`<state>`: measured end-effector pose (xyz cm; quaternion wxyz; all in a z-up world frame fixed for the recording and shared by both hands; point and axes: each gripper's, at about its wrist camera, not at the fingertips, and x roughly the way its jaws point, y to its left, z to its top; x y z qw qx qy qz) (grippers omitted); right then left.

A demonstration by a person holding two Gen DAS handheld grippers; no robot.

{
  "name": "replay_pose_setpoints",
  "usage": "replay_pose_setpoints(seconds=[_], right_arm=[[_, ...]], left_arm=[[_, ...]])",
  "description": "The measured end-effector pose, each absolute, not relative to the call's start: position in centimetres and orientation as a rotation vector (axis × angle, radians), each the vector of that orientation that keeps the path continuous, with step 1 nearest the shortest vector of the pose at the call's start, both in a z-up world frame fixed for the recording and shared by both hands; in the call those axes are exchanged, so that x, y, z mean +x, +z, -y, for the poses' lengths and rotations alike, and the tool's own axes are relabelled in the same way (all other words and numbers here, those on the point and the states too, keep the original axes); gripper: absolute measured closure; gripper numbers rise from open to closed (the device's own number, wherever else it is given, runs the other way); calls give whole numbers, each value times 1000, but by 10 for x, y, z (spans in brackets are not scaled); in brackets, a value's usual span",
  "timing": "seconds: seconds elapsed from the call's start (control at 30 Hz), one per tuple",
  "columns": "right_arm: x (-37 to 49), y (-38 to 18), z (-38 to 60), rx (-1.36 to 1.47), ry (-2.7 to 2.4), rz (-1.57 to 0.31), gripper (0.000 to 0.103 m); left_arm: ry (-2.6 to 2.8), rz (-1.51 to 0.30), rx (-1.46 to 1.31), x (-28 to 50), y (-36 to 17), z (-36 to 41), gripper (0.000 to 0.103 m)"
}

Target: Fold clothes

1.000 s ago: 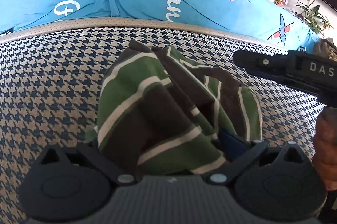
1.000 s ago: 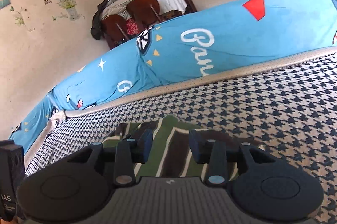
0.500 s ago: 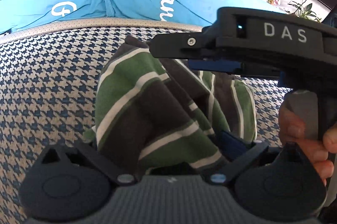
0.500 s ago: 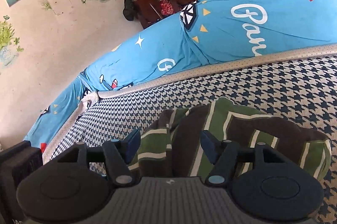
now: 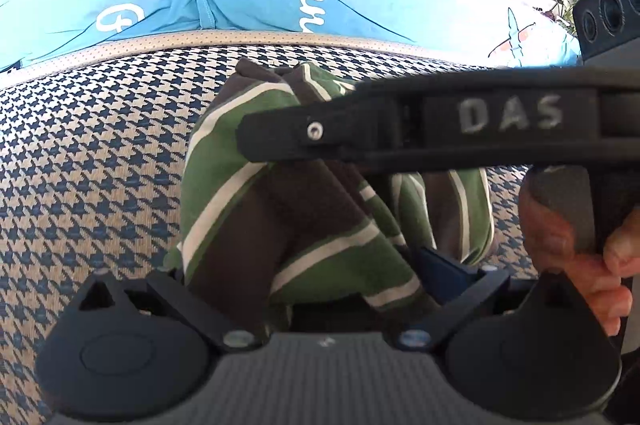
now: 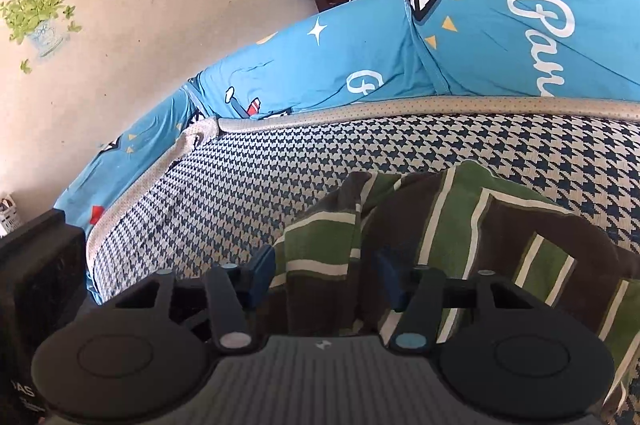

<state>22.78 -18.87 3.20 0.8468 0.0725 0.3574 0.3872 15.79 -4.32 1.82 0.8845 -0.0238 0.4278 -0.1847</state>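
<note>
Lying bunched and creased on the houndstooth cushion (image 5: 100, 153), the striped garment (image 5: 304, 209) is straddled by both parted grippers, left (image 5: 304, 289) and right (image 6: 324, 277), so flat, squared folds are judged outstanding

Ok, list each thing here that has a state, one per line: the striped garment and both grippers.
striped garment: bunched and crumpled on the houndstooth cushion, not folded flat.
left gripper: fingers spread wide, the garment's near edge lying between them; no pinch is visible.
right gripper: fingers apart, straddling a fold of the garment, not closed on it.
hand: wrapped around the right gripper's handle.
</note>
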Motion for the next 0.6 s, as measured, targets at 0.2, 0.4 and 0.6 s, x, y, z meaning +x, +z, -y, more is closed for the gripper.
replay_pose_setpoints(seconds=[0.2, 0.4, 0.6], right_arm=[[217, 31, 188, 101, 801, -708, 94], [195, 44, 210, 125, 693, -632, 94], [163, 56, 242, 186, 572, -574, 94]], left_arm=[[-395, -883, -40, 155, 22, 43, 0], [-418, -816, -79, 142, 43, 30, 0], [-388, -752, -173, 127, 63, 9, 0]])
